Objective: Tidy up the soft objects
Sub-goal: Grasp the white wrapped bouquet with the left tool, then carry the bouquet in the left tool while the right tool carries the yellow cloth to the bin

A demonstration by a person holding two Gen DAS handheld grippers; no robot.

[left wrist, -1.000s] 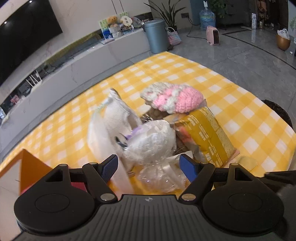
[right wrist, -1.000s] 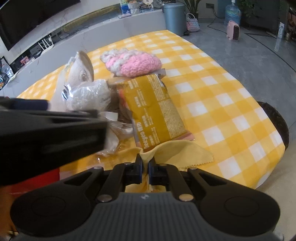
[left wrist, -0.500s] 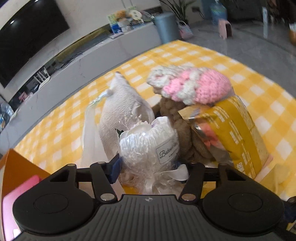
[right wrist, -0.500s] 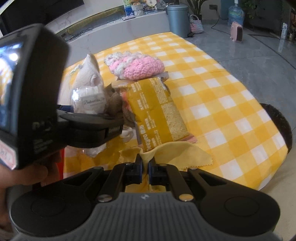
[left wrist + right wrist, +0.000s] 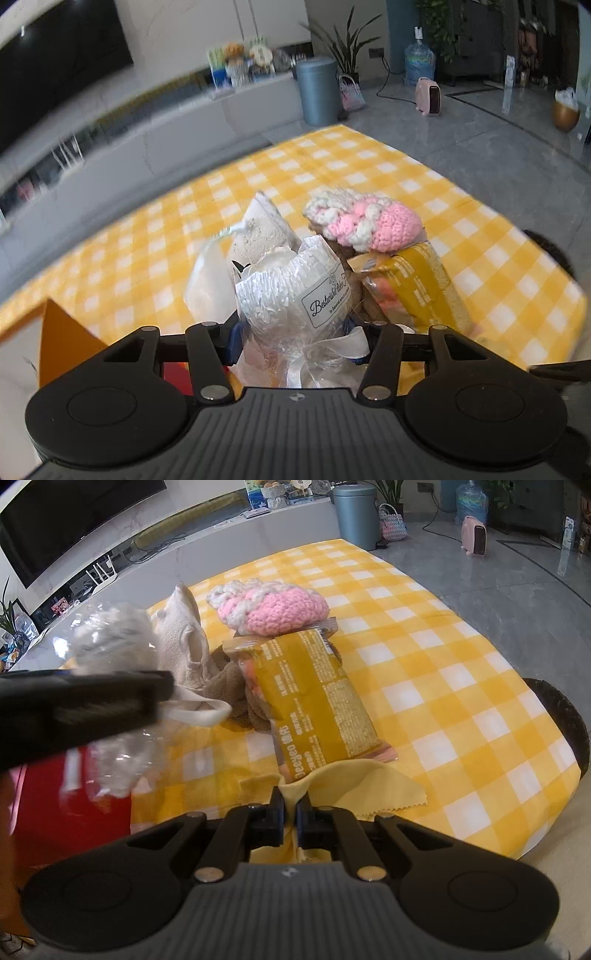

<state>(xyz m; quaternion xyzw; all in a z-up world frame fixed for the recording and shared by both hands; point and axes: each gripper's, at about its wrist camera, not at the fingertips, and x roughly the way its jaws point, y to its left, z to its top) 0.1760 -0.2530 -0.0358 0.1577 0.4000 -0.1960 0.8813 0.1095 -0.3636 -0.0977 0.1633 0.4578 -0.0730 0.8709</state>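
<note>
At lower centre, the left gripper [image 5: 293, 338], jaws just closing, clamps the cellophane-wrapped bundle [image 5: 291, 295]; the right gripper [image 5: 290, 821] pinches the yellow cloth [image 5: 369, 782]. Lifting slowly should spare the crinkly wrapping.

The white wrapped bundle's label [image 5: 325, 301] reads "Bestwishes like"; the yellow snack packet [image 5: 314, 698] reads "Deeyeo".
</note>
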